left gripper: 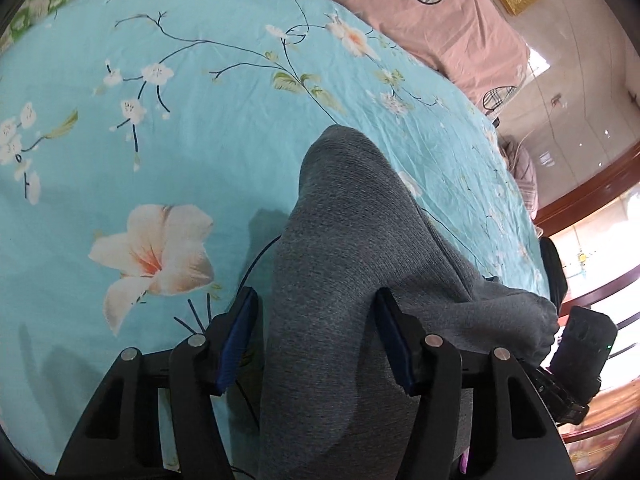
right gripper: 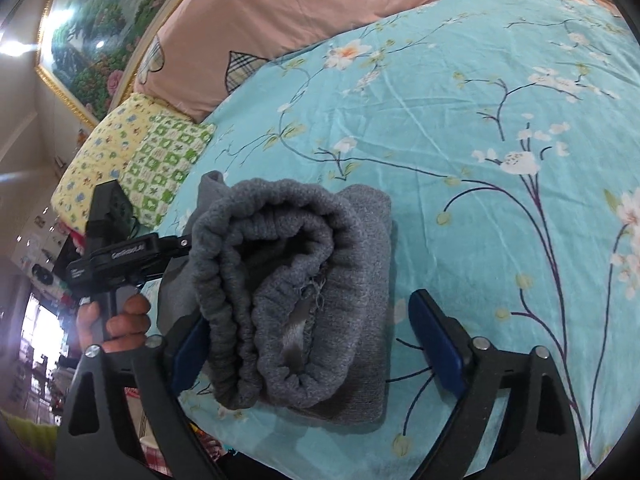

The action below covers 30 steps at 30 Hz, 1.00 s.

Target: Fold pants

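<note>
Grey knit pants [right gripper: 304,296] lie folded into a thick bundle on a bed covered by a turquoise floral sheet [right gripper: 460,128], near the bed's edge. In the right wrist view the elastic waistband [right gripper: 240,280] curls over the top of the bundle, with a frayed spot and a pale inner label showing at its middle. The right gripper [right gripper: 320,344] stands with its blue-padded fingers [right gripper: 438,340] wide apart, one on each side of the bundle; the left-hand pad is at the waistband's edge, the right-hand pad is clear of the cloth over bare sheet.

In the left wrist view the left gripper [left gripper: 314,340] is likewise spread apart, its blue pads [left gripper: 240,340] flanking a long grey fold of the pants [left gripper: 352,264] that runs forward between them and ends in a rounded hump on the sheet [left gripper: 160,140]. Whether either pad touches the fabric cannot be told.

A person's left hand [right gripper: 120,320] grips the handle of the other black tool [right gripper: 120,256], seen at the left of the right wrist view. A pink quilt with plaid hearts [right gripper: 280,12] lies beyond the sheet, a green and yellow patterned pillow [right gripper: 136,156] sits at the bed's far corner, and a gold-framed landscape painting [right gripper: 96,28] hangs on the wall
</note>
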Available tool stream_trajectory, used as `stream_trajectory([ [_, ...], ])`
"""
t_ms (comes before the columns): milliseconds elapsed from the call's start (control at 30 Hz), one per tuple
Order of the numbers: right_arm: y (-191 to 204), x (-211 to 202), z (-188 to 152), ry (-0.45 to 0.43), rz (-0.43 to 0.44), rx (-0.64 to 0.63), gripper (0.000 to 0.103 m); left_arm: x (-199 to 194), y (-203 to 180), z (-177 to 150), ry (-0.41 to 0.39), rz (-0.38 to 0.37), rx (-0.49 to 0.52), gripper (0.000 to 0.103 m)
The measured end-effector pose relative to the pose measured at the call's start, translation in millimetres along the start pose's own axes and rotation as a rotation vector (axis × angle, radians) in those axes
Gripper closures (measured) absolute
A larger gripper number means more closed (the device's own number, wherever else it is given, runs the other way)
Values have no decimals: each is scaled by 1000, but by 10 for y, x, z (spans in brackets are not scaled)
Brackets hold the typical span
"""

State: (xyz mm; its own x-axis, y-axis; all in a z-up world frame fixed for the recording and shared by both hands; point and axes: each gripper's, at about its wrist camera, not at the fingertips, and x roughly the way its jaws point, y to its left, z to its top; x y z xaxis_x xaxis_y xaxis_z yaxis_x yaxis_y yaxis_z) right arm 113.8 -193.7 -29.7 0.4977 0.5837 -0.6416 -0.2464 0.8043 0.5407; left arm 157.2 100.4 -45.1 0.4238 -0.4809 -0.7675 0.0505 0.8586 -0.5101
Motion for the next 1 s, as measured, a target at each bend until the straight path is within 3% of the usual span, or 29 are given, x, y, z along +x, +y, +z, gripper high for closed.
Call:
stream_trajectory([
  [133,-54,12,-2,15,41,-7,19,28,2,4,-7,-2,13,43],
  [200,-73,23,2,35,73,-18,28,46,7,5,-8,-5,14,45],
  [333,-70,60,7,67,107,-29,32,30,-14,-33,-12,-27,7,62],
  [500,-69,48,10,61,162,-17,44,-56,-120,-74,-45,-6,8,71],
  [1000,159,84,293,36,232,-84,48,-619,-146,-23,-163,59,-10,75],
])
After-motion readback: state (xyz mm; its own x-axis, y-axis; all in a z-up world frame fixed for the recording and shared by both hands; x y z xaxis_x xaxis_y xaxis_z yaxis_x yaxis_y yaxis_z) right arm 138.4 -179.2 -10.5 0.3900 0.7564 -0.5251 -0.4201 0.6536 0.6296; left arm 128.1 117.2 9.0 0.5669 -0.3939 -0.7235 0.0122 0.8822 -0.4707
